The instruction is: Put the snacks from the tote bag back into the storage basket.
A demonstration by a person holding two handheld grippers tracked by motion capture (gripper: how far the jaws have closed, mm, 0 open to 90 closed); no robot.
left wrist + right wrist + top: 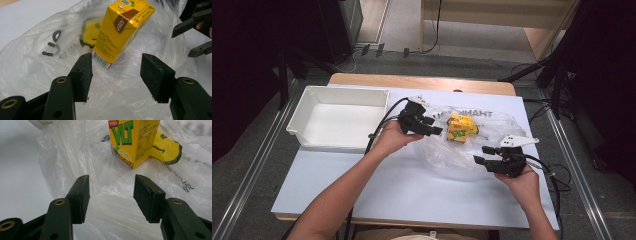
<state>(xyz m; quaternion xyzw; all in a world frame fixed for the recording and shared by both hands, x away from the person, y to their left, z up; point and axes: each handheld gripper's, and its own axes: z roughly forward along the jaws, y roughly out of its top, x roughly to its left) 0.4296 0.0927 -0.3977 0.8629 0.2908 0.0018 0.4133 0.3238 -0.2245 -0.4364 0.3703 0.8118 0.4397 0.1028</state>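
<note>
Both grippers, left (pixel 432 127) and right (pixel 487 155), spread and empty; yellow carton (pixel 460 126) upright on plastic bag (pixel 447 155); advise squaring jaws across carton's narrow faces, clear of film.

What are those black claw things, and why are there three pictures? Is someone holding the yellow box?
The claws are grippers, tools that a person squeezes by hand. One picture looks down from above: the left gripper and the right gripper are both over a table. The other two pictures come from little cameras riding on each gripper, looking out between its two black jaws.

On the table lies a crinkly clear plastic bag, and a yellow drink carton sits on it. A white bin stands to the left, with nothing in it.

Nobody holds the carton. Both grippers are open and grasp nothing; they point at the bag and carton.
</note>
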